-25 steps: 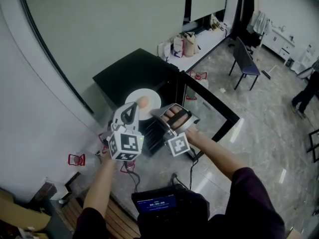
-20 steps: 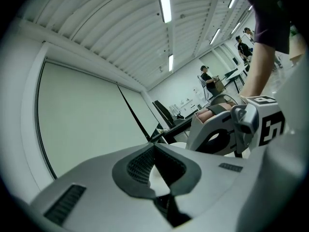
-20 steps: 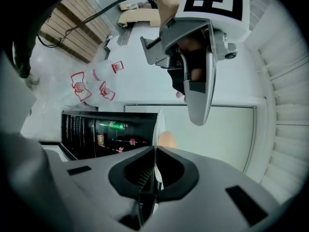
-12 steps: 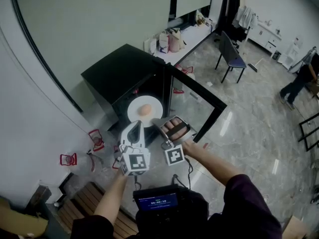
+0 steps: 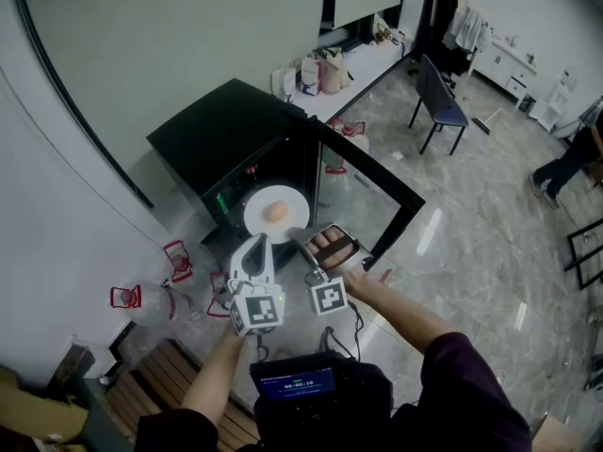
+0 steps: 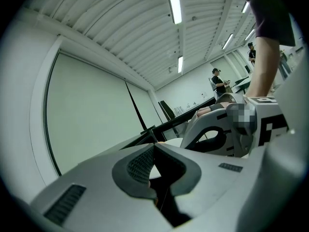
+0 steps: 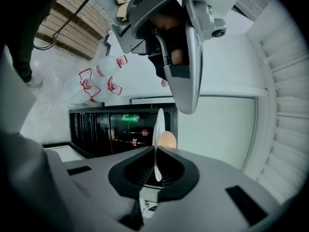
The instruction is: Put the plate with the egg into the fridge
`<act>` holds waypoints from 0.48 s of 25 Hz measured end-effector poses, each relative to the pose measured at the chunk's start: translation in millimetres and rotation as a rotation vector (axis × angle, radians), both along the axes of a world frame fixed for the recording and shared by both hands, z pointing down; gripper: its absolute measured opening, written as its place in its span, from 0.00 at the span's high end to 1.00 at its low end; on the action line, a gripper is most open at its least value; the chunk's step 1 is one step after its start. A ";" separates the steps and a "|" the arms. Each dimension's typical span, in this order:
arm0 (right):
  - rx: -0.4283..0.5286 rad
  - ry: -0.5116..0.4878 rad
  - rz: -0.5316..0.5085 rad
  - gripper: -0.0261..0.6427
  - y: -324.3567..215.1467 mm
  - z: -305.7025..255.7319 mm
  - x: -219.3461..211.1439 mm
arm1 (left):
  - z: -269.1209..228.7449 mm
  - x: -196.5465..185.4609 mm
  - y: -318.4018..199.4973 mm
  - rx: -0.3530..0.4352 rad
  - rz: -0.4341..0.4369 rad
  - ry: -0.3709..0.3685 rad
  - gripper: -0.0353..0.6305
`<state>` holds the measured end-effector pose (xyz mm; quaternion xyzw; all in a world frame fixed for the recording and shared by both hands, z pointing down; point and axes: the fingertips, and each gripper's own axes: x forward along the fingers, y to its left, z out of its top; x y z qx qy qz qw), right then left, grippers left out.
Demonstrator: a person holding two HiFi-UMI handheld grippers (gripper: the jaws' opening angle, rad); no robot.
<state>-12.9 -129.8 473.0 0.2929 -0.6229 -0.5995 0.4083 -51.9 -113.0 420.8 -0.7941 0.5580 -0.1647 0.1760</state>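
Observation:
A white plate [image 5: 287,199] bearing a brown egg [image 5: 275,212] hangs level just in front of the open black fridge [image 5: 221,135]. My right gripper [image 5: 300,241] is shut on the plate's near rim. In the right gripper view the plate [image 7: 159,124] stands edge-on between the pads of the right gripper [image 7: 155,163], with the egg [image 7: 167,140] beyond them. My left gripper [image 5: 256,241] is shut, and its tip lies at the plate's near-left rim. In the left gripper view the left gripper [image 6: 154,151] shows its jaws together with nothing pinched.
The fridge's glass door [image 5: 377,182] stands open to the right. Cans [image 7: 126,117] sit on its dark shelves. Red-capped clear bottles [image 5: 177,260] lie on the floor at left. A chair [image 5: 441,97], bags on a counter [image 5: 316,72] and a person [image 5: 565,158] are farther off.
Both grippers and the plate have sunk and moved from above the fridge's top to the front of its open compartment. Neither grip has changed.

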 end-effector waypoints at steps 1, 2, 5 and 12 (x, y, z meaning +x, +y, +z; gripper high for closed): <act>-0.002 -0.001 -0.001 0.93 0.2 1.6 0.2 | 2.1 -0.5 0.4 -0.001 -0.006 0.000 0.93; -0.006 0.000 -0.001 0.93 0.2 3.9 -0.2 | 5.0 -2.1 0.7 -0.003 -0.011 -0.001 0.93; -0.028 0.009 0.007 0.93 -2.2 14.9 -2.6 | 19.3 -8.4 0.5 -0.018 -0.019 -0.013 0.93; -0.069 0.047 -0.015 0.93 -16.7 62.8 -20.5 | 64.1 -17.5 -3.6 -0.086 -0.063 0.000 0.93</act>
